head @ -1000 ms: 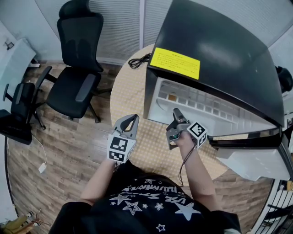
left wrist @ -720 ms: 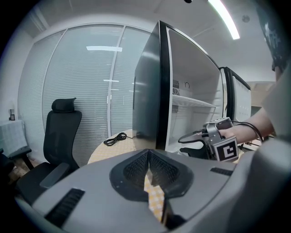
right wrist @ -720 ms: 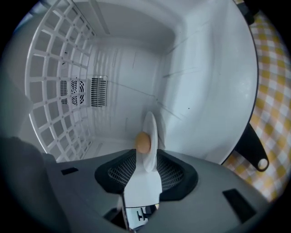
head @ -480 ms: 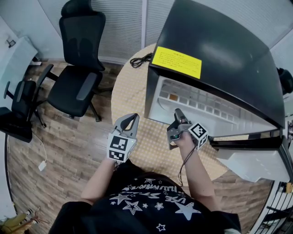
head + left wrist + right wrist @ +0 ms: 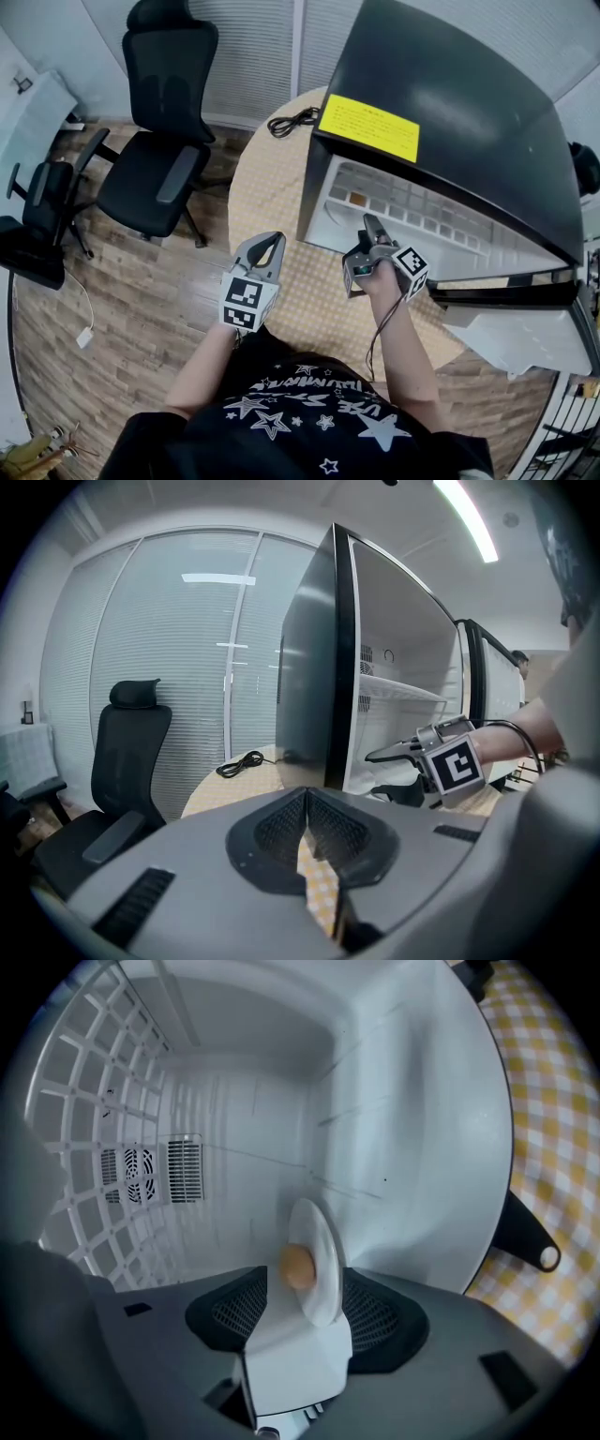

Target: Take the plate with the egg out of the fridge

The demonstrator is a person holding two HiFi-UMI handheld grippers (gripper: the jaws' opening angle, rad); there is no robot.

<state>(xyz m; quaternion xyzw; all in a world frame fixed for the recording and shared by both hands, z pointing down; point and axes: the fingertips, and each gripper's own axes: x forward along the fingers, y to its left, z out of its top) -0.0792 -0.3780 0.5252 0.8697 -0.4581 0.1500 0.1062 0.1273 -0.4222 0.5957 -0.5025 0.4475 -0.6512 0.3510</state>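
Note:
A white plate [image 5: 319,1251] with a brown egg [image 5: 297,1266] on it sits inside the open fridge [image 5: 450,103], whose white inside fills the right gripper view. My right gripper [image 5: 305,1283] points into the fridge at its mouth. Its jaws have just been opening and stand wide apart, and the plate's near edge shows in the gap without touching either pad. The head view shows that gripper [image 5: 366,248] at the fridge opening. My left gripper [image 5: 265,251] hangs over the table's near edge with its pads [image 5: 281,822] together and nothing in them.
The black fridge stands on a round table with a checked cloth [image 5: 272,187]; its door [image 5: 511,328] hangs open at the right. A black cable [image 5: 286,122] lies beside it. A wire shelf [image 5: 89,1119] lines the inside. Two office chairs [image 5: 155,150] stand to the left.
The right gripper has rolled a little and its fingers have spread apart at the fridge mouth. The left gripper has not moved.

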